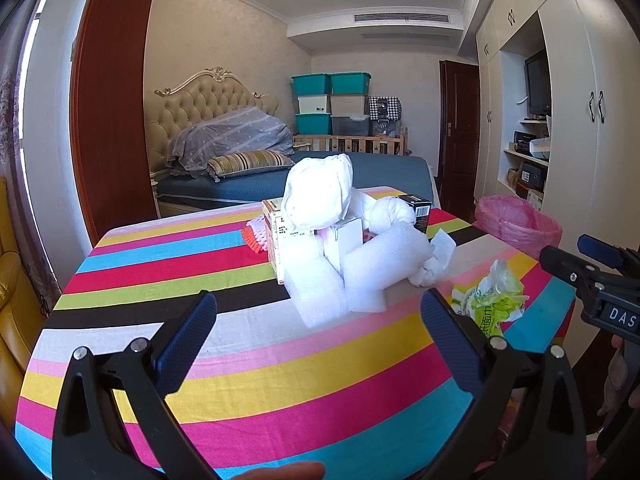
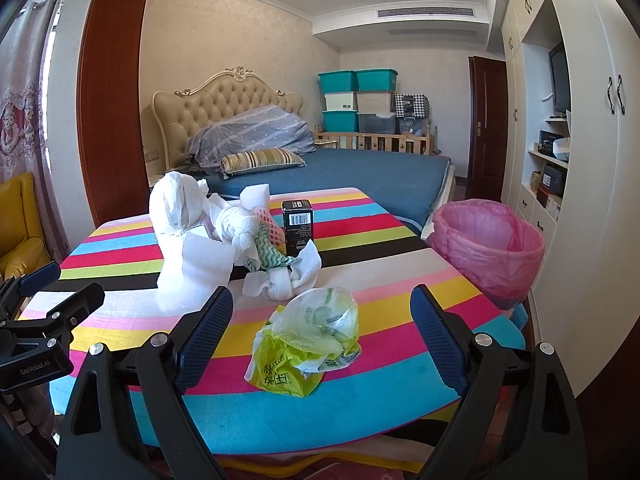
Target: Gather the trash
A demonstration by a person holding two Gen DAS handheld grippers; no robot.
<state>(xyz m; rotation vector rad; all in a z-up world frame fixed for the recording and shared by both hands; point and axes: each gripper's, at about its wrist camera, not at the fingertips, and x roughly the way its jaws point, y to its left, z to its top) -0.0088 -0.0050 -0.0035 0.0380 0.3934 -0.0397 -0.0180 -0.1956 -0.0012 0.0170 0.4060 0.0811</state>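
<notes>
The crumpled green wrapper [image 2: 308, 344] lies on the striped table [image 2: 400, 248] between the right gripper's [image 2: 322, 336] spread fingers, untouched.

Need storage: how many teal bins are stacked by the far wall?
3 teal bins: two side by side on top, one at bottom left. Others may be hidden.

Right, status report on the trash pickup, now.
Left gripper open, empty. Right gripper open, lined up on green plastic wrapper. Trash pile untouched on table. Pink-lined bin clear.
</notes>
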